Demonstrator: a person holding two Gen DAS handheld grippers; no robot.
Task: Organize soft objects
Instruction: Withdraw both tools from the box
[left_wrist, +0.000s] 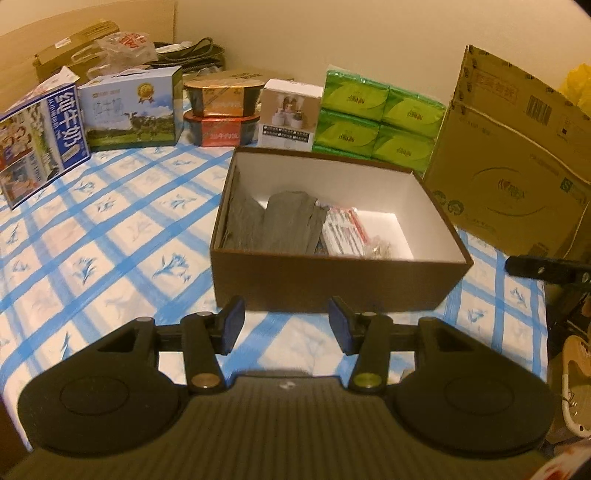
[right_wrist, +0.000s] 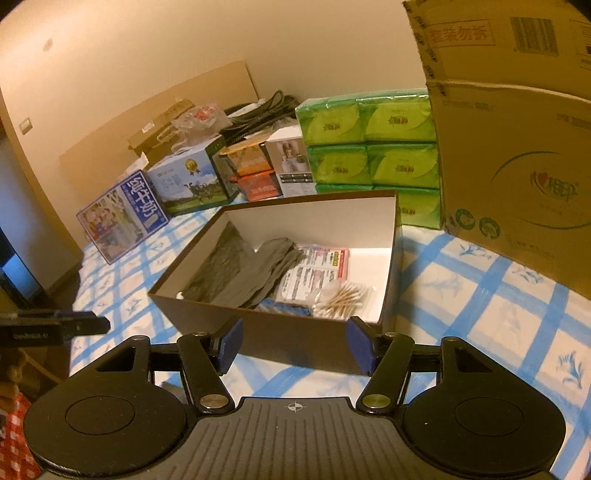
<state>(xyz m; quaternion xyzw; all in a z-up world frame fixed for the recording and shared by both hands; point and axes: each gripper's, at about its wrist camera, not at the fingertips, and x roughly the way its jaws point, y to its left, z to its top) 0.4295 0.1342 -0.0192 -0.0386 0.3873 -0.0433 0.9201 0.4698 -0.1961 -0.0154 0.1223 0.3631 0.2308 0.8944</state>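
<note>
Checked bedsheet (left_wrist: 110, 236) under brown box (left_wrist: 332, 280), cotton swabs (right_wrist: 343, 295) (right view only), both hand-held grippers (left_wrist: 286, 321) (right_wrist: 295, 341) released, empty.

Home bedroom: checked bedsheet (left_wrist: 110, 236), headboard (right_wrist: 155, 122), stacked household boxes (left_wrist: 129, 110).

The left gripper (left_wrist: 286, 325) is pointing forward and tilting downward, its two black fingers spreading apart with the blue pads (left_wrist: 232, 325) facing each other across an empty gap; nothing is sitting between them. The right gripper (right_wrist: 294, 345) is aiming downward at a gentler slope, its jaws standing somewhat wider, blue pads (right_wrist: 229, 345) likewise gripping nothing. Each gripper's fingertip is showing at the edge of the other's view, so the two are hovering side by side, near each other, both empty.
</note>
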